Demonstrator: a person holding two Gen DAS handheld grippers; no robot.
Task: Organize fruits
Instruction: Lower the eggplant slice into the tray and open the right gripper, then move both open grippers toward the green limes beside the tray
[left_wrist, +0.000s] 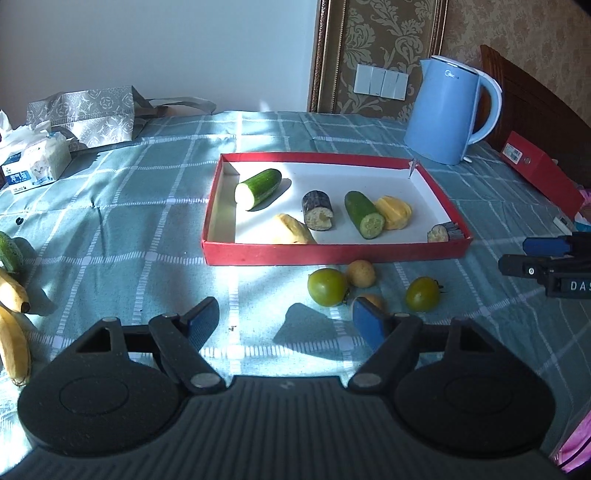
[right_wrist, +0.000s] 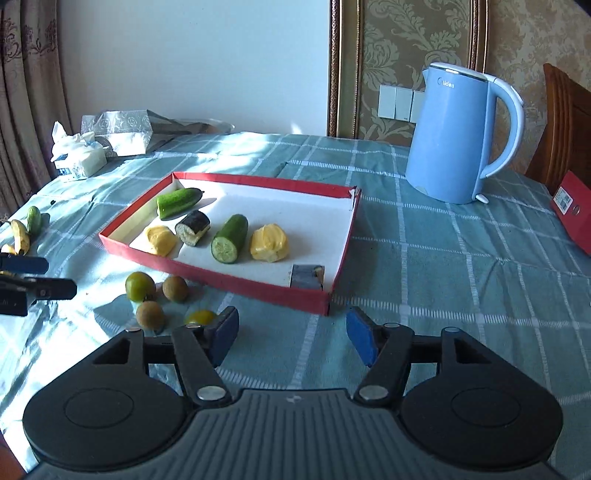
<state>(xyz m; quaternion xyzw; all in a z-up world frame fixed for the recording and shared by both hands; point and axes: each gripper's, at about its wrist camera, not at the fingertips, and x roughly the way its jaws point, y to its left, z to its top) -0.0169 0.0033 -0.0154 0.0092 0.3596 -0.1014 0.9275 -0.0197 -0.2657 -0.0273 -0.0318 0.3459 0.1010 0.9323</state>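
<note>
A worktop (left_wrist: 147, 192) under a teal checked cloth stands against a white wall and gold patterned wallpaper. Ahead of both tools lies a shallow red cardboard tray with a white floor (left_wrist: 332, 254), holding two green cucumber pieces (left_wrist: 258, 188), two yellow fruit chunks (left_wrist: 394, 212) and two dark-skinned stubs (left_wrist: 317, 210). Beyond the tray, ahead and right of the left tool (left_wrist: 286, 323), stands a light blue plastic electric kettle (left_wrist: 448, 110).

The left tool hangs above the cloth with its blue pads spread wide, gripping nothing. Just ahead of its right pad sit two green round tomatoes (left_wrist: 327, 287) and small tan round fruits (left_wrist: 362, 273). Yellow bananas (left_wrist: 14, 314) lie far to its left.

The right tool (right_wrist: 291, 334) is likewise spread apart and empty; the same round fruits (right_wrist: 140, 286) sit ahead to its left, near the tray's front wall.
</note>
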